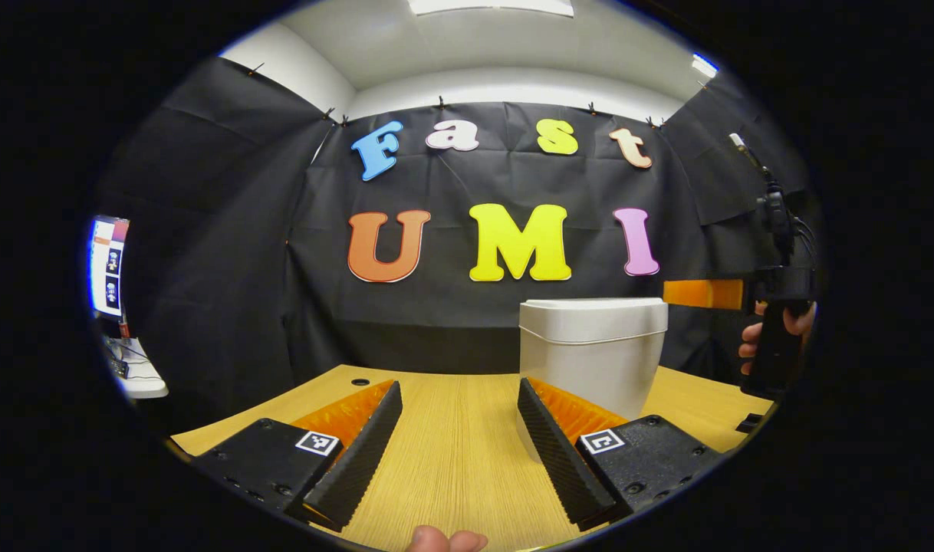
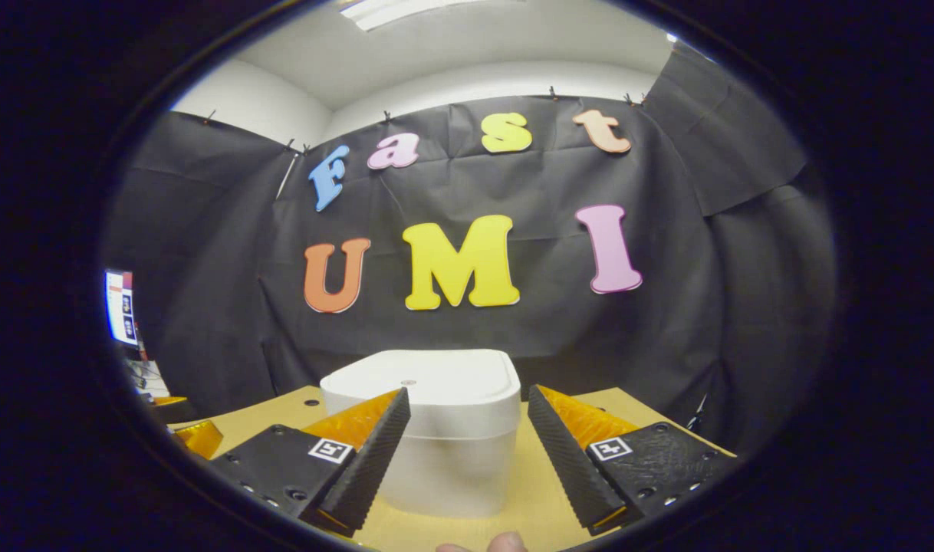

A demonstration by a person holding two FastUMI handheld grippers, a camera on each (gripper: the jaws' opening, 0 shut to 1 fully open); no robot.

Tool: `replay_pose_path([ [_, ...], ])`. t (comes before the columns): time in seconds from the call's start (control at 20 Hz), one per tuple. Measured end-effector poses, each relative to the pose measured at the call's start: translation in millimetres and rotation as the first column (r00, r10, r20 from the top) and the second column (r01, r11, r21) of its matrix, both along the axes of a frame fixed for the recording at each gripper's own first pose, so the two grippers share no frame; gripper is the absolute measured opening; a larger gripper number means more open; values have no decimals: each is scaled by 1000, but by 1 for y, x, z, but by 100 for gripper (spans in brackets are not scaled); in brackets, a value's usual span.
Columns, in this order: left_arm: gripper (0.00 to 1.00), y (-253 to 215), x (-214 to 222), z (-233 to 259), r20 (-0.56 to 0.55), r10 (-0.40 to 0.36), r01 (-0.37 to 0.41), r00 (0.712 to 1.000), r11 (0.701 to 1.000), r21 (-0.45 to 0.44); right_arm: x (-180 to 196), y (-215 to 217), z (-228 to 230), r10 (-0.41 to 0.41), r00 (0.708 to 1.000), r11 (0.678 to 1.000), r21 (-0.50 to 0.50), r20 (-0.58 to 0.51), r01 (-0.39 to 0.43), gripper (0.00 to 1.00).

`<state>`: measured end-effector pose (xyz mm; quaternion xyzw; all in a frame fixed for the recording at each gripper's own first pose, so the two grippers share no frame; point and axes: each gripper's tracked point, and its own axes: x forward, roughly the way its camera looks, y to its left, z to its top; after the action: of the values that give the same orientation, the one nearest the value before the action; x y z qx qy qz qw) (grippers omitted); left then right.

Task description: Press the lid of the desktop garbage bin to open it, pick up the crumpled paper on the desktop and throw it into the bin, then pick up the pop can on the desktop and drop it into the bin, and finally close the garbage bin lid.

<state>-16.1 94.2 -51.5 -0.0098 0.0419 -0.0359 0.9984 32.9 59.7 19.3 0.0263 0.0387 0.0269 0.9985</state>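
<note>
Left gripper [image 1: 459,410] low over the light wood-grain desktop [image 1: 452,452], jaws spread wide, nothing between the fingers. Just beyond its right finger, the white plastic desktop garbage bin [image 1: 593,353], upright, lid down. Far right, above the bin's lid level, the right gripper [image 1: 703,294] held in a hand [image 1: 774,333]. In the right gripper view, right gripper [image 2: 467,429] likewise released and empty, poised above and near the closed bin [image 2: 436,429], which sits between the fingers ahead. Far left, a lit screen [image 1: 108,264] on a small white shelf [image 1: 141,376].
</note>
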Motion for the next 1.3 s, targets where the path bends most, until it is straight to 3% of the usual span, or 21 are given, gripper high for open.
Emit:
replay_pose_path([
  [0.25, 98, -7, -1, 1, 9, -18, 18, 1000, 1000, 1, -47, -23, -30, -66, 998, 998, -4, 11, 66, 96],
  [0.65, 98, -24, -6, 4, 15, -64, 64, 998, 998, 7, -79, -48, -44, -136, 990, 990, -32, 36, 137, 96],
  [1.3, 98, -16, -7, 8, 18, -57, 57, 998, 998, -2, -89, -3, -55, -61, 997, 996, -66, 52, 64, 93],
])
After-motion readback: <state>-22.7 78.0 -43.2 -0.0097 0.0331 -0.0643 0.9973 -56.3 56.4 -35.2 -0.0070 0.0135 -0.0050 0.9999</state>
